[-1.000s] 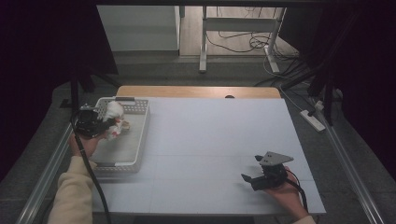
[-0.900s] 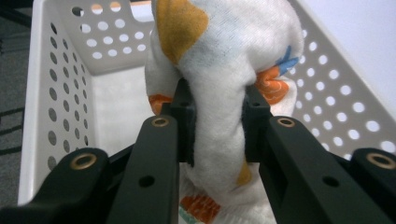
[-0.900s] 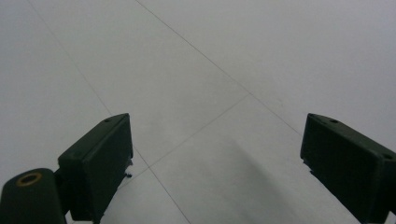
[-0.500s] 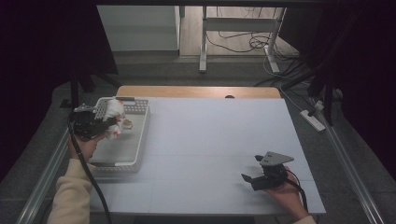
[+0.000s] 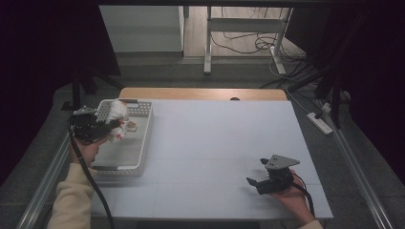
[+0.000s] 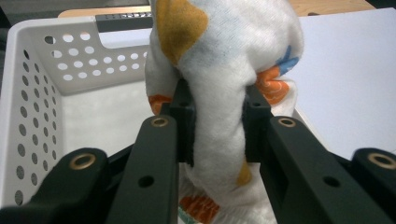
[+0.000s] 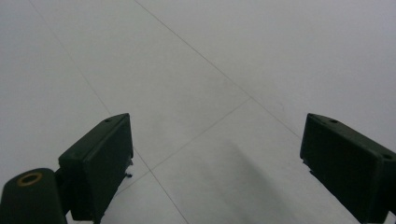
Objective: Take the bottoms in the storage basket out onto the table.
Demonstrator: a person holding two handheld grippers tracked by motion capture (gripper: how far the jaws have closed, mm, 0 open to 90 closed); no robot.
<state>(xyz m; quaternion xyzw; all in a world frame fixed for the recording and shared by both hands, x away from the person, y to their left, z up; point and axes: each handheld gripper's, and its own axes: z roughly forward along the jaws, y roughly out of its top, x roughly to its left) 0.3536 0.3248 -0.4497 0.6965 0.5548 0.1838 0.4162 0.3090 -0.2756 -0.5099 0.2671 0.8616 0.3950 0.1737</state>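
My left gripper point(image 6: 215, 126) is clamped on a soft white cloth with orange and blue printed patches point(image 6: 224, 60) — the two black jaws pinch it at a narrow waist, with fabric bulging above and hanging below them. In the high view this gripper point(image 5: 102, 128) sits at the left of the frame, over the far end of the white perforated plastic basket point(image 5: 143, 143), so the cloth point(image 5: 116, 114) is held above the basket's interior rather than resting in it. The cloth's long axis runs roughly vertically in the left gripper view, crossing the jaws at right angles. In that view the basket's floor point(image 6: 102, 116) lies directly beyond and below.

My right gripper point(image 5: 260, 183) rests at the lower right of the high view, well apart from the basket — jaws spread wide, nothing between them, above the bare white tabletop point(image 7: 210, 70). The left hand is clearly the nearer one.
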